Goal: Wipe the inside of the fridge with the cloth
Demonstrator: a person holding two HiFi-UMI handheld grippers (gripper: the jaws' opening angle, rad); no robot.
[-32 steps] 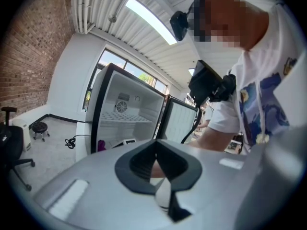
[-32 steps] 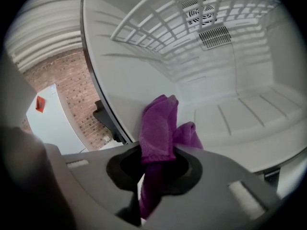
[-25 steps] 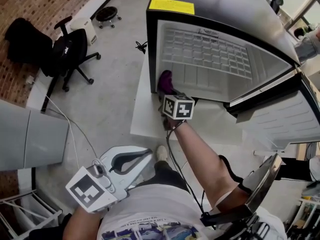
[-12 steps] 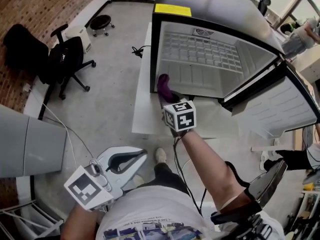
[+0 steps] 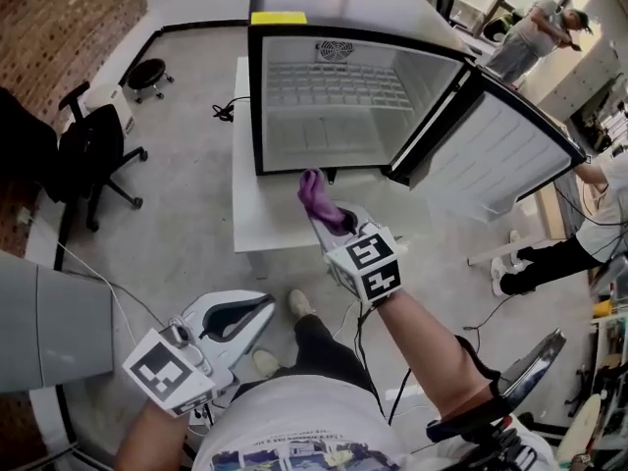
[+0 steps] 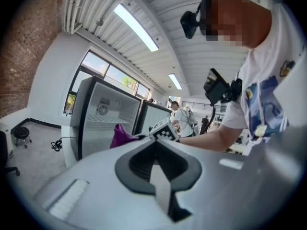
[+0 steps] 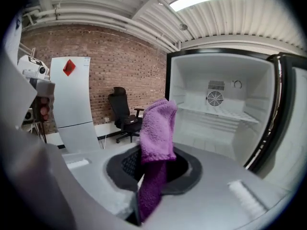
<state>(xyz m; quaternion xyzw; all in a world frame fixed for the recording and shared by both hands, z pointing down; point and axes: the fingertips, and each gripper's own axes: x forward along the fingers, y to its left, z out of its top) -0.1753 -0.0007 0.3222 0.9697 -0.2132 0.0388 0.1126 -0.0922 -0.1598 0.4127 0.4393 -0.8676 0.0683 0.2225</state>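
Head view: the fridge (image 5: 253, 96) is seen standing on a low white counter (image 5: 257, 219). Its door (image 5: 500, 155) is swung wide to the right, and the white interior is laid open, with a wire shelf (image 5: 329, 84) across its upper part.

The right claw (image 5: 329, 226) is held out in front of the open compartment, above the counter's front strip, and is clamped on the purple cloth (image 5: 316, 196). The cloth is pinched by its lower part. Its free end is raised beyond the claw tips, near the fridge's lower edge but outside the compartment. In the right gripper view the cloth is seen trapped between the jaws, with the fridge interior behind it.

The left claw (image 5: 257, 314) is held low by the person's body, well apart from the fridge. In the left gripper view its jaws are seen pressed together with nothing between them. An office chair (image 5: 93, 155) is seen on the floor at the left.
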